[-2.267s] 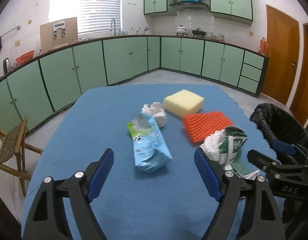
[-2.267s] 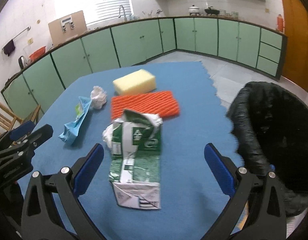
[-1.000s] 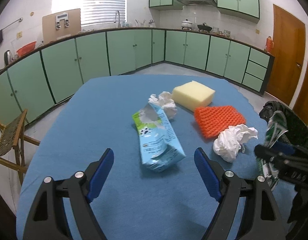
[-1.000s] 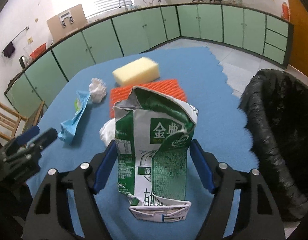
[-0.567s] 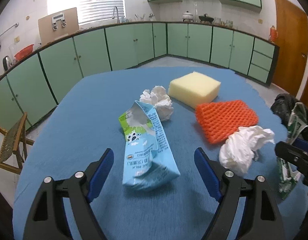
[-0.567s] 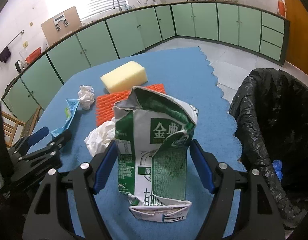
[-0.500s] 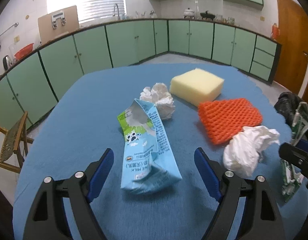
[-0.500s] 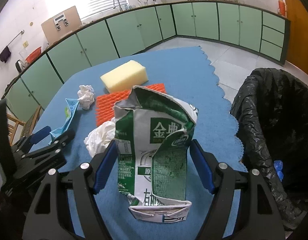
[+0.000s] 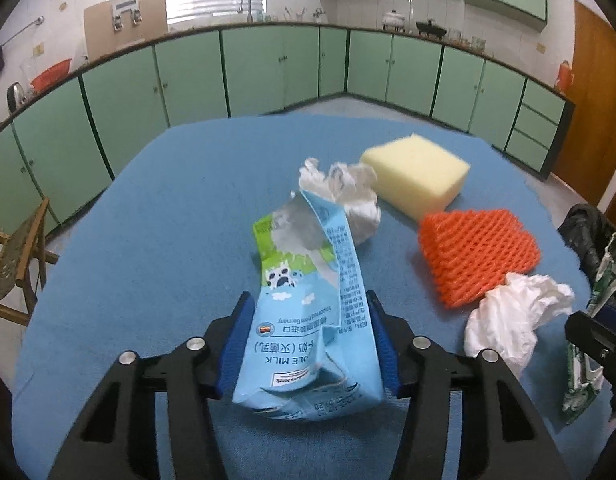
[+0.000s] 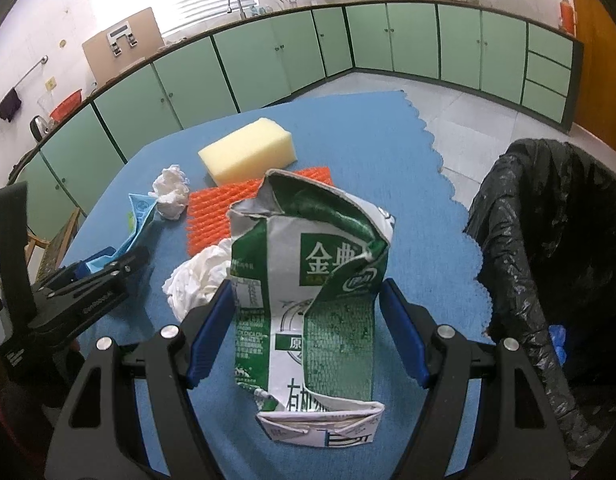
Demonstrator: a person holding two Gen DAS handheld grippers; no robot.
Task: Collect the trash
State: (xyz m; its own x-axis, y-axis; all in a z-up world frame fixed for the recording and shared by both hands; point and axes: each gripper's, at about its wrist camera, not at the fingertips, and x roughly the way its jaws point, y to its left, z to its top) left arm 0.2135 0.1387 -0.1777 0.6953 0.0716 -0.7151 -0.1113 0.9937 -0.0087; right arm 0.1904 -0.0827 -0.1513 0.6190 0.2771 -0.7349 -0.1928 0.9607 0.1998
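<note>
The left tool (image 9: 309, 340) has just been closing, and its blue pads now press both sides of a crushed blue milk carton (image 9: 308, 312) that lies on the blue-covered counter (image 9: 168, 216). The carton's torn top points away from the camera, towards a crumpled white tissue (image 9: 343, 192) just behind it. To the right of that tissue sits a pale yellow sponge (image 9: 415, 172), and nearer, an orange foam net (image 9: 475, 248). A second crumpled tissue (image 9: 511, 324) lies just in front of the net.

The right tool (image 10: 306, 328) grips a crushed green and white carton (image 10: 311, 292) upright between its pads, held above the counter's right side. Beside it, to the right, stands a bin lined with a black bag (image 10: 547, 240), close against the counter's scalloped edge. Green kitchen cabinets (image 10: 268, 64) run along the far wall.
</note>
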